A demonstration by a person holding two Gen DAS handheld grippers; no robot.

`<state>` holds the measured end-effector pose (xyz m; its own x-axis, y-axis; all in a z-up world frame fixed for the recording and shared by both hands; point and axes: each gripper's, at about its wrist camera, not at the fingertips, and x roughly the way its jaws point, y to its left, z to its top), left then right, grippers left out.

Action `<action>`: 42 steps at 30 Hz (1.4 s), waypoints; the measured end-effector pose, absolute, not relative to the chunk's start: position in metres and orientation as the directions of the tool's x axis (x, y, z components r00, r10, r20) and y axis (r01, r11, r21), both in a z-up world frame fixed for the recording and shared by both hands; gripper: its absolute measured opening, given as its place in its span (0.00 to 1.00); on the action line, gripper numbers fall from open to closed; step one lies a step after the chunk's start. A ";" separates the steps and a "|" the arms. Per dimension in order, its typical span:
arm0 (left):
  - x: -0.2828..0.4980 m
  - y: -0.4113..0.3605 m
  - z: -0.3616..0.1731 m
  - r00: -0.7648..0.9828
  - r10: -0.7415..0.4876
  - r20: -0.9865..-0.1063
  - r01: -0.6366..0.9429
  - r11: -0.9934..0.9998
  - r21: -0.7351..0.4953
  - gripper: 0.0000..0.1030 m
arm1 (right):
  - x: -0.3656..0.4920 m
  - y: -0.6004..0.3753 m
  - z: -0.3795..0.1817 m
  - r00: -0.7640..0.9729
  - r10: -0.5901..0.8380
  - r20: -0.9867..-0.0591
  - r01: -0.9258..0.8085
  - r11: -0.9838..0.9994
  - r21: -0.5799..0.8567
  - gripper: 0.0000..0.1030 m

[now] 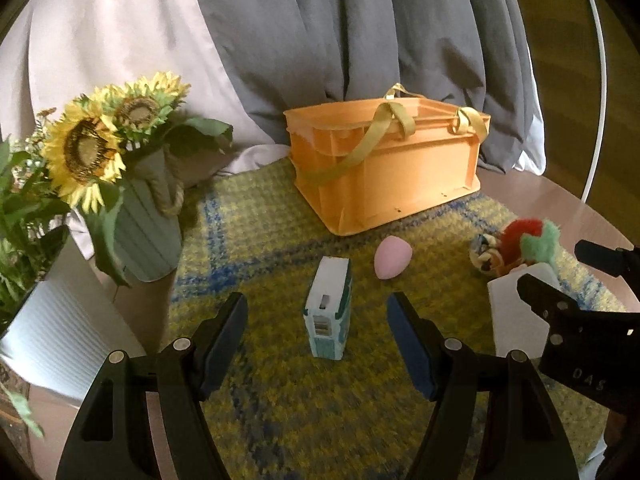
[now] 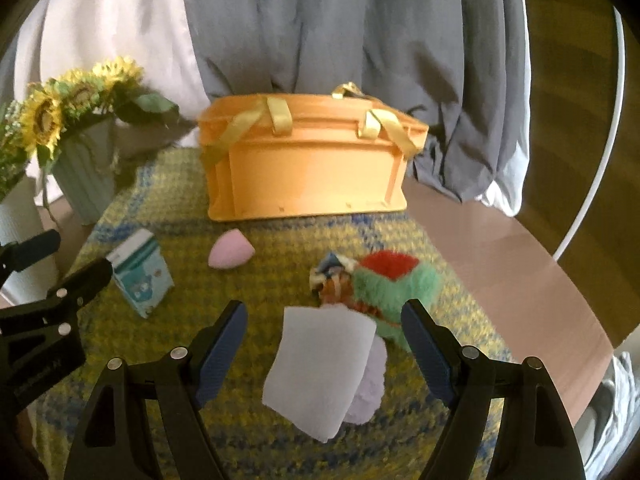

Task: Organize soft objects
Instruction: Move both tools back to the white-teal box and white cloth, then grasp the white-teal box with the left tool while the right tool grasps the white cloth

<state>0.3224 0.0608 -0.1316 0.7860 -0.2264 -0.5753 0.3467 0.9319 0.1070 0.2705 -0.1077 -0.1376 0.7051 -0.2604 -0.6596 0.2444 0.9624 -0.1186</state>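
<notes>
Both grippers, left (image 1: pixel 316 336) and right (image 2: pixel 322 344), jaws open, empty. Risk: right closing on cloth (image 2: pixel 320 368) snags the plush (image 2: pixel 384 280) touching it.

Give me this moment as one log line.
left gripper: open, over tissue pack | right gripper: open, over white cloth | pink sponge, plush toy: on mat | orange basket: behind
</notes>
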 end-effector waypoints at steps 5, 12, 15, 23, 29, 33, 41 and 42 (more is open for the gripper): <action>0.337 0.057 -0.146 0.771 -0.236 -0.592 0.361 0.927 0.100 0.69 | 0.279 -0.109 -0.152 0.671 -0.275 -0.688 0.254 0.958 -0.135 0.71; 0.349 0.052 -0.159 0.742 -0.259 -0.619 0.386 0.919 0.078 0.62 | 0.287 -0.113 -0.162 0.641 -0.295 -0.709 0.276 0.950 -0.146 0.61; 0.351 0.049 -0.164 0.734 -0.260 -0.627 0.394 0.916 0.082 0.57 | 0.287 -0.113 -0.163 0.638 -0.299 -0.710 0.269 0.950 -0.158 0.53; 0.352 0.043 -0.170 0.714 -0.267 -0.647 0.420 0.903 0.091 0.28 | 0.286 -0.110 -0.165 0.634 -0.297 -0.714 0.253 0.952 -0.172 0.31; 0.348 0.040 -0.167 0.706 -0.282 -0.650 0.428 0.901 0.074 0.27 | 0.282 -0.113 -0.163 0.644 -0.275 -0.714 0.243 0.958 -0.150 0.17; 0.342 0.038 -0.161 0.695 -0.309 -0.649 0.442 0.896 0.046 0.27 | 0.276 -0.114 -0.156 0.663 -0.257 -0.704 0.241 0.962 -0.125 0.15; 0.327 0.033 -0.141 0.708 -0.317 -0.631 0.429 0.903 0.028 0.26 | 0.264 -0.115 -0.139 0.717 -0.212 -0.664 0.202 0.975 -0.094 0.14; 0.325 0.033 -0.139 0.711 -0.318 -0.627 0.426 0.904 0.025 0.25 | 0.263 -0.115 -0.137 0.722 -0.204 -0.662 0.195 0.977 -0.089 0.12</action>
<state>0.3252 0.0328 -0.1388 0.7114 -0.3182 -0.6267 0.4264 0.9042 0.0249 0.2628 -0.1155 -0.1366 0.7216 -0.2041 -0.6615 0.1950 0.9768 -0.0887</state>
